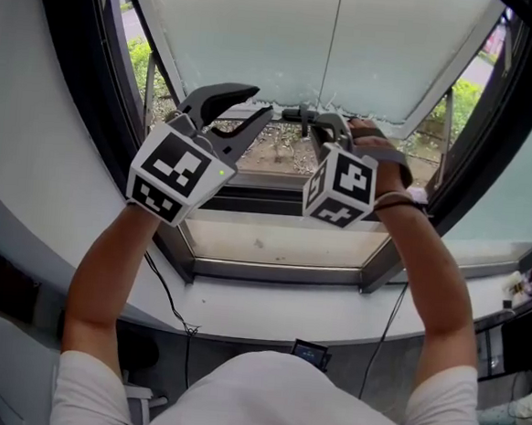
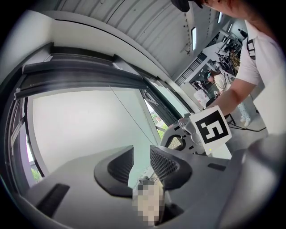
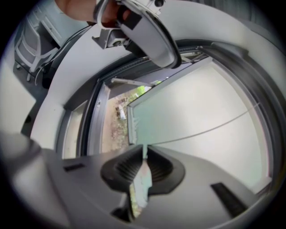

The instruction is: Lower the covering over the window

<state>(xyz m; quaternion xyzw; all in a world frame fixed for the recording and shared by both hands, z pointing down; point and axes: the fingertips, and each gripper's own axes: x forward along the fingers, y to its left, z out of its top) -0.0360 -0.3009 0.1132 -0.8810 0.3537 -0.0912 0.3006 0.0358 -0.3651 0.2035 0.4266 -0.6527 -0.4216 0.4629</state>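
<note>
While the right gripper (image 3: pixel 145 155) clamps the blind (image 3: pixel 201 116) by its bottom edge | left gripper (image 2: pixel 142 162): jaws apart, empty, alongside

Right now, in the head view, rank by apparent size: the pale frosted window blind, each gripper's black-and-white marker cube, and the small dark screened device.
1. Pale frosted window blind.
2. Left gripper's marker cube and right gripper's marker cube: unranked, left maybe just nearer.
3. Small dark screened device.
</note>
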